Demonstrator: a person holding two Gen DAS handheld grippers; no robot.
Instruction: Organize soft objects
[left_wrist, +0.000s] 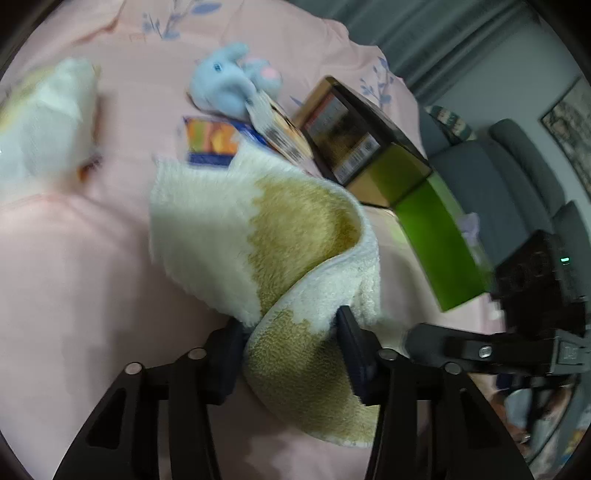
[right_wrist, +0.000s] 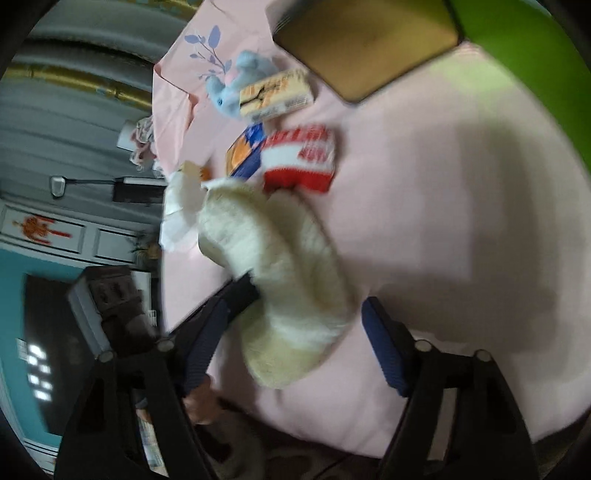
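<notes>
Between the left gripper (left_wrist: 291, 354) pads, near end pinched: fuzzy cream-and-tan cloth (left_wrist: 258, 229), one item, on pink bedspread (left_wrist: 74, 266). Long axis runs from those fingers toward the blue plush toy (left_wrist: 229, 81). Right gripper (right_wrist: 291, 336): jaws spread, cloth between them, pads apparently not pressing. Left hand nearer, already holding.

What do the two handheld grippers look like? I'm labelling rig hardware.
Both look alike. The left gripper has black angular finger arms with triangular cutouts, round silver pivot pins and dark blue ribbed pads. The right gripper shows the same black frame, silver pins and blue ribbed pads. No cables or sleeves visible.
</notes>
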